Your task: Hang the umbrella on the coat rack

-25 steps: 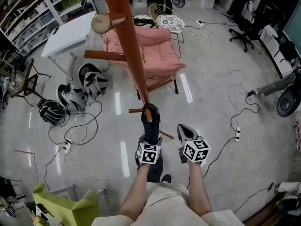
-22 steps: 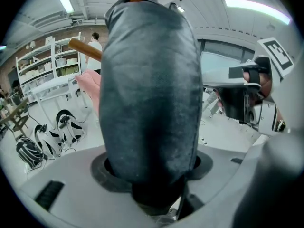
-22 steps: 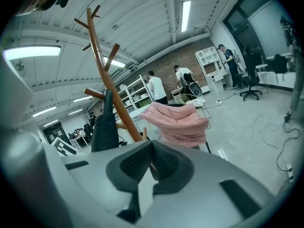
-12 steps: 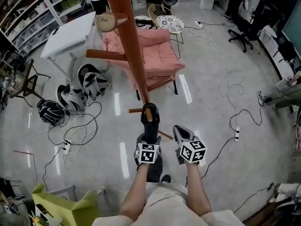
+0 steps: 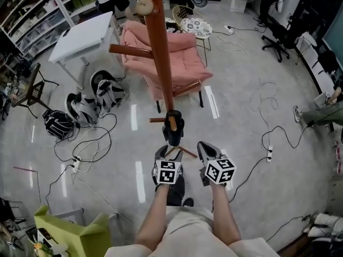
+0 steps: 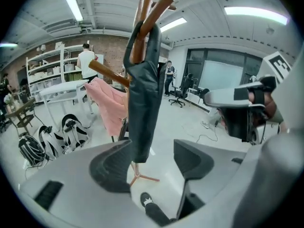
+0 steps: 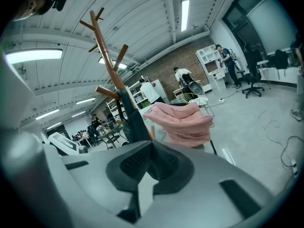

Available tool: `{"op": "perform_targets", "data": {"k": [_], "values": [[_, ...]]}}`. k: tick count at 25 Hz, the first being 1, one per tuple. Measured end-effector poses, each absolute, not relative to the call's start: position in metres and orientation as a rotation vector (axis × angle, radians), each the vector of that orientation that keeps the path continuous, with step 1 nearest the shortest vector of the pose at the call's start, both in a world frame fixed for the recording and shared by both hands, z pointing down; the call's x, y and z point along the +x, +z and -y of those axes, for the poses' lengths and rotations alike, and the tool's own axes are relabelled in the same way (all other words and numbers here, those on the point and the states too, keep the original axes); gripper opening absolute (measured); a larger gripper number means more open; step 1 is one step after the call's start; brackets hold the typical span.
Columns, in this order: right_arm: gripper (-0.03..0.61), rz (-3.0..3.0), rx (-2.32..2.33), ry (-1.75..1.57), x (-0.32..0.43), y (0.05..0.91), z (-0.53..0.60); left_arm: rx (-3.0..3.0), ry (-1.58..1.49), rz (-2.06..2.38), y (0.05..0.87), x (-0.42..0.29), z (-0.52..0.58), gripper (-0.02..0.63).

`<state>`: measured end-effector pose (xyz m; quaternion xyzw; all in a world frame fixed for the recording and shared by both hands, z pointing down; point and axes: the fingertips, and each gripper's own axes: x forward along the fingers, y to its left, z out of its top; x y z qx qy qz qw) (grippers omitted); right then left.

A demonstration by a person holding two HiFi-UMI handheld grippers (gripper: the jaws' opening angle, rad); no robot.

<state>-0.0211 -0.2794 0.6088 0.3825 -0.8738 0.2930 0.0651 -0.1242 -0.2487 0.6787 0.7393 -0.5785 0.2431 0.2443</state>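
A black folded umbrella (image 5: 173, 127) hangs by its handle from a peg low on the brown wooden coat rack (image 5: 161, 42). In the left gripper view the umbrella (image 6: 145, 94) dangles straight down off the forked pegs (image 6: 151, 13). My left gripper (image 5: 165, 155) is open just short of the umbrella's lower end, pads clear of it (image 6: 152, 163). My right gripper (image 5: 204, 150) sits beside it to the right, shut and empty (image 7: 151, 161). In the right gripper view the rack (image 7: 107, 46) and the umbrella (image 7: 130, 120) stand ahead to the left.
A pink armchair (image 5: 177, 58) stands behind the rack, a white table (image 5: 80, 36) to its left. Bags (image 5: 96, 98) and cables (image 5: 86, 146) lie on the floor at left, more cables (image 5: 270, 127) at right. The rack's feet (image 5: 182, 152) spread below the grippers. People stand far back.
My left gripper has drawn back from the umbrella's lower end, so a gap shows between them. The umbrella stays hanging on the peg. The right gripper has hardly moved.
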Motion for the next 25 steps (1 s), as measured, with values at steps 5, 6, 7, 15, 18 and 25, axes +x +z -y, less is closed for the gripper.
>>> {"op": "perform_targets", "data": {"k": [5,6,7,15,18,25], "values": [[0.003,2.651,1.114,0.858,-0.032,0.604,0.274,2.013,0.638,1.616,0.669,-0.134,0.243,0.281],[0.003,2.653,1.105,0.853,-0.034,0.603,0.272,2.006,0.637,1.619,0.667,-0.136,0.24,0.281],[0.003,2.656,1.096,0.846,-0.037,0.603,0.27,2.002,0.637,1.626,0.665,-0.138,0.238,0.28],[0.003,2.68,1.047,0.782,-0.05,0.597,0.252,2.045,0.563,1.749,0.627,-0.163,0.231,0.275],[0.003,2.684,1.041,0.756,-0.052,0.594,0.246,2.068,0.538,1.765,0.616,-0.165,0.226,0.273],[0.003,2.666,1.04,0.714,-0.053,0.598,0.221,2.116,0.524,1.784,0.599,-0.17,0.205,0.273]]}}
